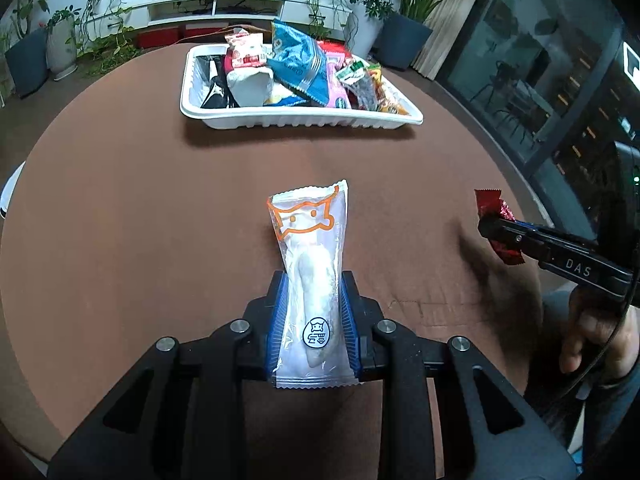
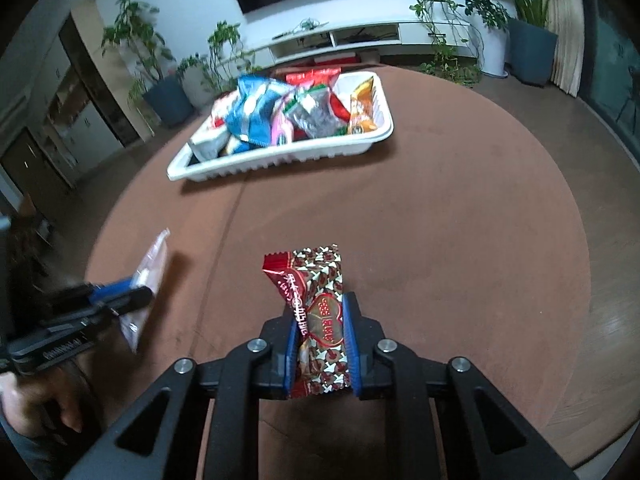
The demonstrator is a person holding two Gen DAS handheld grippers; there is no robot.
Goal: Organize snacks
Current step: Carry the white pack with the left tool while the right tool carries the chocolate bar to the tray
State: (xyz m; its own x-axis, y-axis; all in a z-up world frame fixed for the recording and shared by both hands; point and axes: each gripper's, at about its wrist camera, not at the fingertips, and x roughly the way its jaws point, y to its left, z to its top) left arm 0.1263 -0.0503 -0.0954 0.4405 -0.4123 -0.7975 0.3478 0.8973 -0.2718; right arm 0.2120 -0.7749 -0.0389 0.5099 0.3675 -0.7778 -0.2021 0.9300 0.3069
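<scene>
While both tongs are clamped narrow on a snack each, neither packet touches the brown surface (image 1: 160, 208) below. Between the blue pads of the left tongs (image 1: 313, 312) stands a long white packet (image 1: 310, 272) with an orange cartoon outline near its top and a small round blue mark low down; the pads press its lower half from both sides, and its sealed upper end juts out ahead of the fingertips. From the right wrist view the same white packet (image 2: 148, 276) shows edge-on, pinched in the left tongs (image 2: 136, 298) well off to the left.

The right tongs (image 2: 320, 332) grip a red and brown patterned candy wrapper (image 2: 320, 300) with a heart label, its pads tight against both sides and its crimped red end sticking out forward. In the left wrist view the right tongs (image 1: 494, 230) appear far to the right, the red wrapper (image 1: 494, 206) poking out above and below the closed tips, with a hand (image 1: 592, 328) behind on the handle.

Farther ahead of both tongs, well apart from them, a white ribbed tray (image 1: 300, 120) sits on the surface, heaped with mixed snack bags, a blue bag (image 1: 298, 60) uppermost. Beyond the surface's far edge stand potted plants (image 1: 404, 20) and a low white cabinet (image 1: 224, 6).
</scene>
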